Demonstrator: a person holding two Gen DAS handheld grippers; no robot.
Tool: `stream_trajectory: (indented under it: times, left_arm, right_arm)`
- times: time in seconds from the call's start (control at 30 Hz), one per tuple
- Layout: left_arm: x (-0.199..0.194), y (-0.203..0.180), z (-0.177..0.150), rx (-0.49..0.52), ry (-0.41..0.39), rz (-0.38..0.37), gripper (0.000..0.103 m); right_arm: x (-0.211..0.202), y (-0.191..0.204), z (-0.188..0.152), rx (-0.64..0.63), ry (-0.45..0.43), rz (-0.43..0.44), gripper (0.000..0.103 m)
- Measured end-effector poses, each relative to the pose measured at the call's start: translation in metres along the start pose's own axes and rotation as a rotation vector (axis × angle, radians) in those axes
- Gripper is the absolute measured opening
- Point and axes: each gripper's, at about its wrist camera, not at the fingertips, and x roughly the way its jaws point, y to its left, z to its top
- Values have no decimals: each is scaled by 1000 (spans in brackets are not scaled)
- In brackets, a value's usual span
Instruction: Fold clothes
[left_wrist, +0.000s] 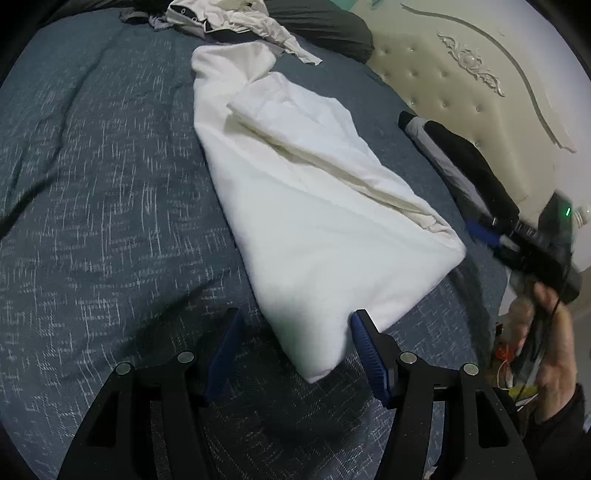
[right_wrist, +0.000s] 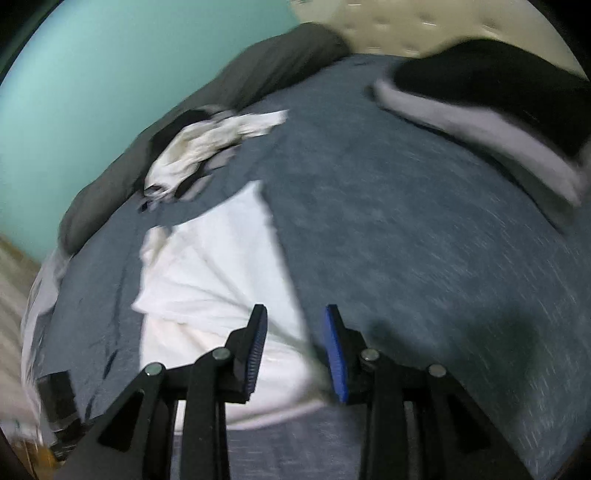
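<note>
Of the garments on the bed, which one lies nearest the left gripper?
The folded white garment: its near corner sits between the open left gripper. The crumpled pile and black-and-grey piece lie farther off.

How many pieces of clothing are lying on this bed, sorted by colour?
White, folded long fleecy garment: 1
Black-and-grey folded garment by the headboard: 1
Crumpled white-and-black garment near the dark pillow: 1 heap, possibly more pieces
Total: 3 visible

Each black, two-fingered handheld left gripper (left_wrist: 297, 328) and right gripper (right_wrist: 295, 323) carries ribbed blue pads (left_wrist: 364, 343) and round silver pivot bolts (left_wrist: 408, 356). A dark sleeve (left_wrist: 565, 410) covers the person's wrist.
</note>
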Motion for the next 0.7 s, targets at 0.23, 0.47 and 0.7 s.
stream_trajectory:
  times: [0.23,0.47,0.7]
  left_arm:
    - [2,3,0,-4,-2,-12,65]
    - [0,7,2,-19,-8,-36,65]
    - [0,9,2,-27,-10,-44,65]
  right_arm:
    - [70,111,-8,-432,236,71,34]
    - [119,167,-15,-606,318,19,44]
    - [159,188,-31,-803,375,-116,44]
